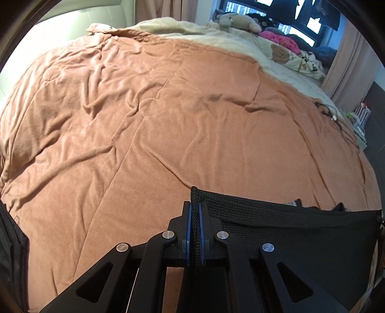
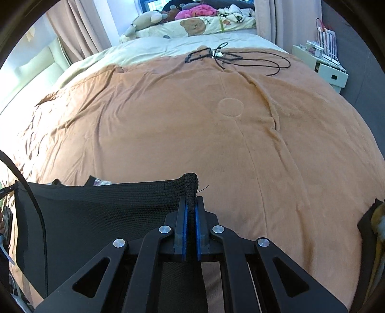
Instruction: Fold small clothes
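Observation:
A small black knitted garment (image 1: 284, 224) hangs stretched between my two grippers above a brown bedspread (image 1: 149, 125). My left gripper (image 1: 195, 207) is shut on the garment's left top corner, whose ribbed edge sticks up between the blue pads. In the right wrist view the same garment (image 2: 101, 211) spreads to the left, and my right gripper (image 2: 191, 204) is shut on its right top corner. The cloth's lower part drops out of sight under both grippers.
The brown bedspread (image 2: 216, 134) covers a wide bed. A black cable and glasses-like item (image 2: 223, 56) lie at its far side. Pillows, soft toys (image 2: 149, 20) and a pink cloth sit by the window. A white bedside box (image 2: 322, 67) stands right. Dark cloth (image 1: 12, 243) hangs at left.

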Demonstrator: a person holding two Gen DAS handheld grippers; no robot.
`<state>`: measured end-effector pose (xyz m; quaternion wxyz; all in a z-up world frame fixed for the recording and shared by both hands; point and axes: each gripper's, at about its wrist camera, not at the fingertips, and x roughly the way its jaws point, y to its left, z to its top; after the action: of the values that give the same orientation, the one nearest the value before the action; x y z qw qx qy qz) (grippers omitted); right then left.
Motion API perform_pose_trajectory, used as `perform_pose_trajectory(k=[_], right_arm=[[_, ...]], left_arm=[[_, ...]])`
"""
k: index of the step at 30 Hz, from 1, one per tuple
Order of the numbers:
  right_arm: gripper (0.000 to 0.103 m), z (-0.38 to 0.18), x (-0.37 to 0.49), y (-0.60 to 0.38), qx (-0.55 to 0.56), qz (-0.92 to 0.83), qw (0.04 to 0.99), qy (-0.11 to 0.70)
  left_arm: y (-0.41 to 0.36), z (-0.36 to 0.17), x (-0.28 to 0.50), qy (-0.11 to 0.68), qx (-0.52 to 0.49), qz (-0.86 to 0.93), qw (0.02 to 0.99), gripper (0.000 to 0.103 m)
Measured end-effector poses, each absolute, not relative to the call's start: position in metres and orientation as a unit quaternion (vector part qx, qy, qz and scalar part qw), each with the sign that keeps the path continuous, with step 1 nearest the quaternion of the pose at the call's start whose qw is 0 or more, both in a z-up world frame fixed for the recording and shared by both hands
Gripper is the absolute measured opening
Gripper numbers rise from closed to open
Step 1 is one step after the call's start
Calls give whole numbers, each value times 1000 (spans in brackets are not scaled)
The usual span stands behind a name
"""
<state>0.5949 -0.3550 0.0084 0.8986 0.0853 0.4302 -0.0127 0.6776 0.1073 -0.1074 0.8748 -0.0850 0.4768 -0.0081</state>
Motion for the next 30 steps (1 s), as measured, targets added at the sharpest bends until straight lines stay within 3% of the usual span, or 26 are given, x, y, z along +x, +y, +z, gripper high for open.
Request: perform_pose_trajectory(k=[19, 22, 24, 25, 30], right_arm=[[2, -41, 678, -354, 70, -28, 875, 479], [16, -52, 683, -352, 67, -36, 862, 501], [65, -49, 679, -354, 74, -31, 865, 496], [73, -46, 676, -355, 79, -29, 868, 489], [74, -26, 644, -367, 111, -23, 878, 464]], left_arm=[[97, -175, 738, 531, -57, 13, 845, 7], [96, -174, 738, 534, -51, 19, 844, 17], [99, -168, 733, 531, -52, 23, 846, 54], [100, -166, 730, 528, -55, 23, 847, 61], [114, -145, 700, 517, -72, 20, 852, 64]])
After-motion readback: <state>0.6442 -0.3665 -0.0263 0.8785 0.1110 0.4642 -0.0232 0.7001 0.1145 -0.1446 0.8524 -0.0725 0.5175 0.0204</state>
